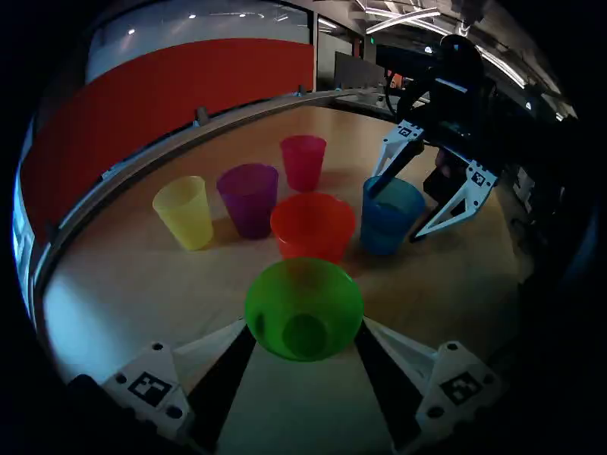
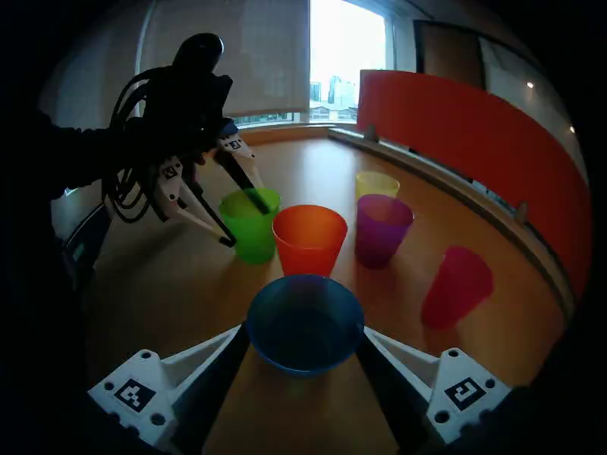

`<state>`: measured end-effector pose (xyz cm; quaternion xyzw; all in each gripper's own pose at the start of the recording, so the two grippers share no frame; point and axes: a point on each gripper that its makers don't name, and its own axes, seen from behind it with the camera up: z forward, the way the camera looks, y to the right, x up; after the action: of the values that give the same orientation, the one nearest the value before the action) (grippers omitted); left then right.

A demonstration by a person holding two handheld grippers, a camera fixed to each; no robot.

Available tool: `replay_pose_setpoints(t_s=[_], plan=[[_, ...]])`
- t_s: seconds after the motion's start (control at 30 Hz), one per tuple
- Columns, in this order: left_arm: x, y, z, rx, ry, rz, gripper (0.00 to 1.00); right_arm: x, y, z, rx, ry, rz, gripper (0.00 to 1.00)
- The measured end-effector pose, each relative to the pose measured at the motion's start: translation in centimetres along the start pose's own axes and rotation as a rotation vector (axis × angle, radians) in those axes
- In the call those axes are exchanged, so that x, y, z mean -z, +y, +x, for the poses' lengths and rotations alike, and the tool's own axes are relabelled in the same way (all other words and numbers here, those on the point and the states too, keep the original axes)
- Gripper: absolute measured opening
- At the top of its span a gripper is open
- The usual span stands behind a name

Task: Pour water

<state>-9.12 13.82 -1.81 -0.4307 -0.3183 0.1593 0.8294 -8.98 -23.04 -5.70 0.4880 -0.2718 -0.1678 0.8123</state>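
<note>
Fig.: 6 cups on a wooden table (image 1: 114, 303), 2 of them gripped.
Left to right we see the yellow cup (image 1: 184, 212), purple cup (image 1: 248, 199), orange cup (image 1: 312, 225) with the pink cup (image 1: 303, 161) behind it, and the blue cup (image 1: 390, 214), standing pinched by the right gripper (image 2: 303, 331); nearest us the left gripper (image 1: 305, 326) pinches the standing green cup (image 1: 304, 307).
</note>
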Motion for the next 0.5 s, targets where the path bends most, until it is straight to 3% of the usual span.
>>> replay_pose_setpoints(t_s=[0.5], plan=[[-0.61,0.22,-0.22,0.036,0.009,-0.026,0.83,-0.18,0.32,-0.14,-0.016,0.011,-0.013,0.90]])
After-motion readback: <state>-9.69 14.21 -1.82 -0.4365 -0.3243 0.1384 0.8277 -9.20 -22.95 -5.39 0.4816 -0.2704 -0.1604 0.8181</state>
